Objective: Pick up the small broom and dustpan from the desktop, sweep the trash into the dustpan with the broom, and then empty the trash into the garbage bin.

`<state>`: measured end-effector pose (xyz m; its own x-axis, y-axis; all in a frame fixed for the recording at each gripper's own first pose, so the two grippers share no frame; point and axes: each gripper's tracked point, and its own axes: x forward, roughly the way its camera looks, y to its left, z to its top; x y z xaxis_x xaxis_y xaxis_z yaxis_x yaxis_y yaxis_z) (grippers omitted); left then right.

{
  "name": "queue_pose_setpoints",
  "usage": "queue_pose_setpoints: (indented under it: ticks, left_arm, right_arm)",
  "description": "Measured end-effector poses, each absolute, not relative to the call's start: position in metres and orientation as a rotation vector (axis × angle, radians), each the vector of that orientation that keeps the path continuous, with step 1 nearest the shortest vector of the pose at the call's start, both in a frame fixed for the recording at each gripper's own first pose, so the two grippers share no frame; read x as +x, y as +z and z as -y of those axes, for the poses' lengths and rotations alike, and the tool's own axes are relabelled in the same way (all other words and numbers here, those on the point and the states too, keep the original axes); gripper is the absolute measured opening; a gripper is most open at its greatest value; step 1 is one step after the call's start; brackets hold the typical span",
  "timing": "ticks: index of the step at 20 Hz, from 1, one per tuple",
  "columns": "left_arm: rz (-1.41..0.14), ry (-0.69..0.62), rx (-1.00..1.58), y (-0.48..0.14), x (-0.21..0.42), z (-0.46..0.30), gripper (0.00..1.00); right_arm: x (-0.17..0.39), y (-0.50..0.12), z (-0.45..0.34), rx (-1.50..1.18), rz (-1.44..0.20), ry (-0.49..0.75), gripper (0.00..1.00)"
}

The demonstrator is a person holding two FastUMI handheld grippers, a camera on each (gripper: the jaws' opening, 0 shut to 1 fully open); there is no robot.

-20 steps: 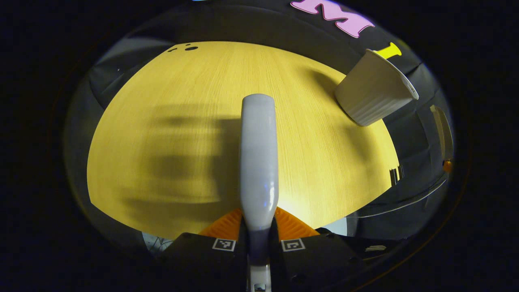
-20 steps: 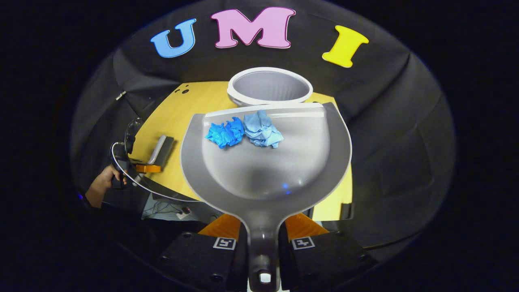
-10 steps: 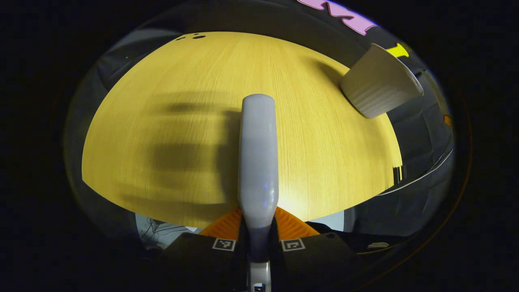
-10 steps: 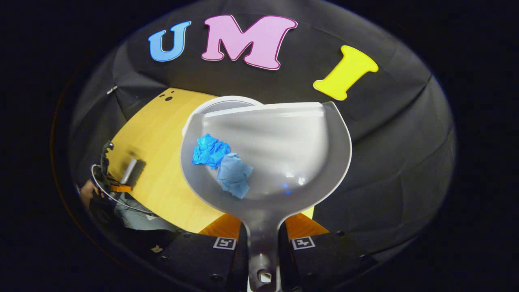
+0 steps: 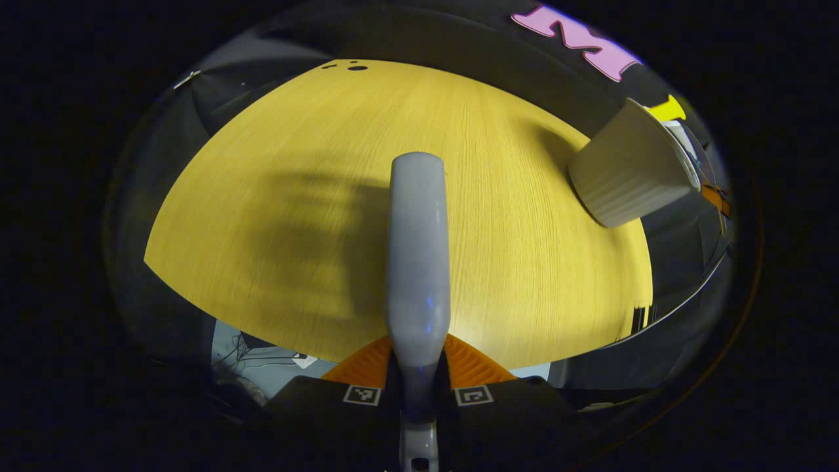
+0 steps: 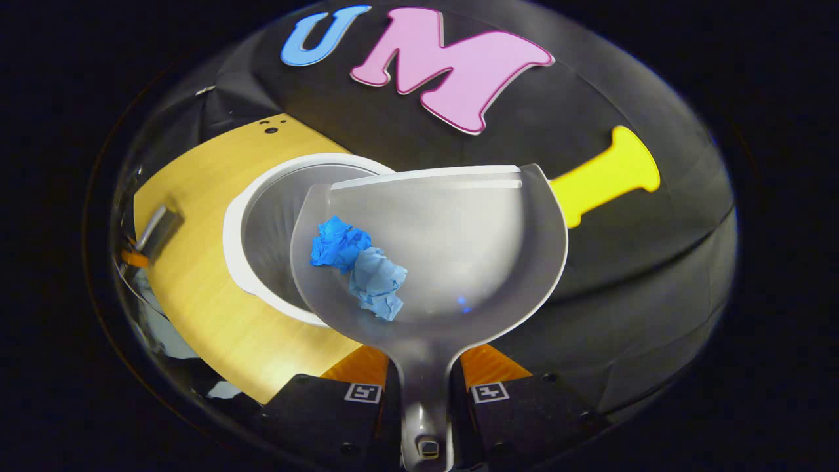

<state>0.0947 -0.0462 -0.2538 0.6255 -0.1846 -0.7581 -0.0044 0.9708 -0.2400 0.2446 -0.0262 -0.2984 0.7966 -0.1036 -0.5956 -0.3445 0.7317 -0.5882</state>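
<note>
In the right gripper view my right gripper (image 6: pixel 426 380) is shut on the handle of a grey dustpan (image 6: pixel 459 236). The pan hangs over the white garbage bin (image 6: pixel 255 216), covering its right part. Two crumpled blue paper balls (image 6: pixel 357 262) lie at the pan's left side. In the left gripper view my left gripper (image 5: pixel 418 373) is shut on the grey broom (image 5: pixel 418 249), which points out over the yellow desktop (image 5: pixel 295 196). The garbage bin (image 5: pixel 626 174) stands at the far right there. The left gripper with the broom (image 6: pixel 154 229) also shows small at the left edge of the right gripper view.
The yellow desktop (image 6: pixel 196 288) runs under and left of the bin. Black cloth walls surround it on the far and right sides. Two dark holes (image 5: pixel 351 67) mark the desktop's far edge. Cables lie on the floor (image 5: pixel 262 344) below the near edge.
The dustpan moved over the bin, now closer and larger beneath it, and tilted left. The paper balls slid from its front lip to its left side. The broom stayed over the desktop.
</note>
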Motion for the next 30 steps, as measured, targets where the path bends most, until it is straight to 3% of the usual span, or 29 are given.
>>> queue_pose_setpoints:
  ticks: [4,12,24,30]
  left_arm:
    - [-0.837,-0.062,-0.293,-0.231,0.097,0.058,0.27]
    - [-0.836,-0.142,-0.315,-0.227,0.109,0.059,0.27]
    - [-0.820,-0.195,-0.286,-0.225,0.119,0.026,0.27]
    - [-0.821,-0.190,-0.310,-0.225,0.124,0.008,0.27]
  right_arm:
    - [0.253,-0.290,0.032,-0.982,-0.541,0.140,0.35]
    - [0.262,-0.240,0.032,-1.580,-0.270,0.115,0.34]
    - [0.261,-0.227,0.038,-1.542,-0.366,-0.029,0.34]
    - [0.246,-0.222,0.043,-1.316,-0.447,-0.093,0.34]
